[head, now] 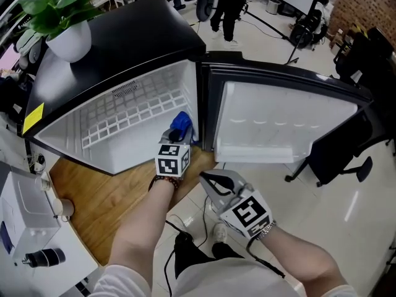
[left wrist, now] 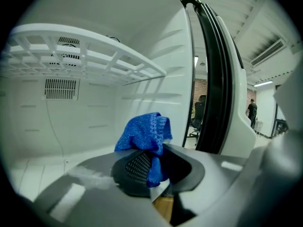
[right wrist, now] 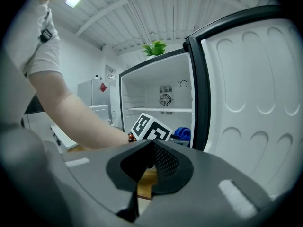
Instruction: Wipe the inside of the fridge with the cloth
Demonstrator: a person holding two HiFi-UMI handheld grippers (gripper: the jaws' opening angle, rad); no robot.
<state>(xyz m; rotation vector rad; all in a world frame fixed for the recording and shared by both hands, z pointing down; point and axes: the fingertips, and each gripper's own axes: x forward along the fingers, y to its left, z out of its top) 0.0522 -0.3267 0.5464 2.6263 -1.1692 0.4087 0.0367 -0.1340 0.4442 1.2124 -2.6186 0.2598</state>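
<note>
A small black fridge [head: 124, 48] stands open with a white inside and a white wire shelf [left wrist: 85, 56]. My left gripper [head: 179, 132] is shut on a blue cloth [left wrist: 144, 136], held just inside the fridge at its lower right, near the hinge side. The cloth [head: 182, 125] bunches up above the jaws. My right gripper [head: 213, 181] is shut with nothing between its jaws. It hangs outside the fridge, in front of the open door [head: 281, 125]. In the right gripper view the left gripper's marker cube [right wrist: 150, 126] and the cloth [right wrist: 182, 133] show ahead.
A potted plant [head: 65, 23] sits on top of the fridge. The fridge rests on a wooden platform [head: 105, 197]. A black office chair [head: 340, 153] stands right of the door. A white appliance [head: 25, 228] is at the left. People stand far behind.
</note>
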